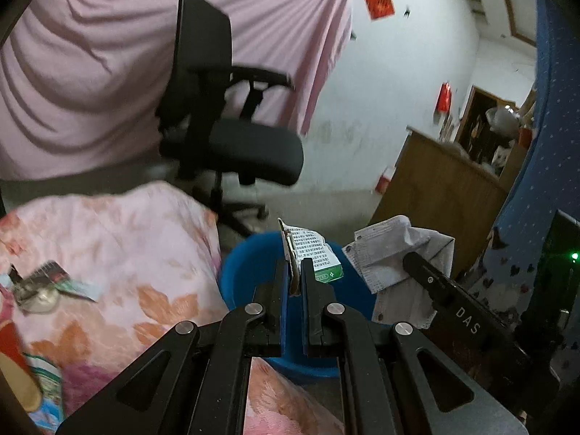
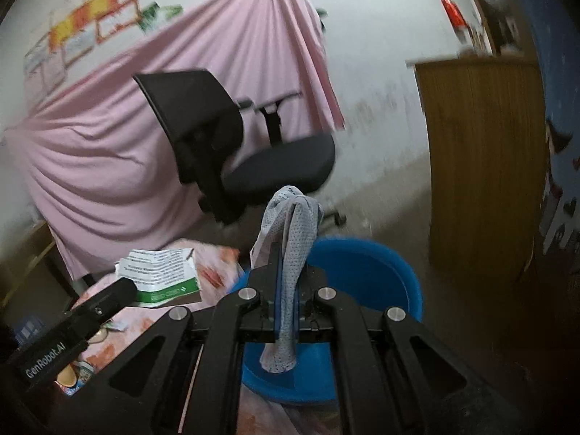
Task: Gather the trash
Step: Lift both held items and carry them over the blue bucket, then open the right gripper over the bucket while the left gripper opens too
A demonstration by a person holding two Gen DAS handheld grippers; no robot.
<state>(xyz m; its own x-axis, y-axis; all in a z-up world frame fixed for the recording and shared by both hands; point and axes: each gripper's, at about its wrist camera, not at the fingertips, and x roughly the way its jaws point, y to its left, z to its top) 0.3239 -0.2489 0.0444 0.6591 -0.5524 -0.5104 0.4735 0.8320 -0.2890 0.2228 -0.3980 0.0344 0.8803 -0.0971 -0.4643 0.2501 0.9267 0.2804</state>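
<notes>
Now the left gripper (image 1: 296,272) pinches a torn carton (image 1: 311,253), the right gripper (image 2: 290,272) clamps what looks like a grey cloth (image 2: 293,224), both above the blue tub (image 2: 380,272).

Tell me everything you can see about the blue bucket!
The blue bucket is round and open at the top, and looks like smooth plastic. It stands on the floor right beside the flowery pink blanket. What can be seen of its inside looks empty. The left gripper holds a flattened green-and-white carton above it, and the right gripper holds a grey dotted cloth above it.
</notes>
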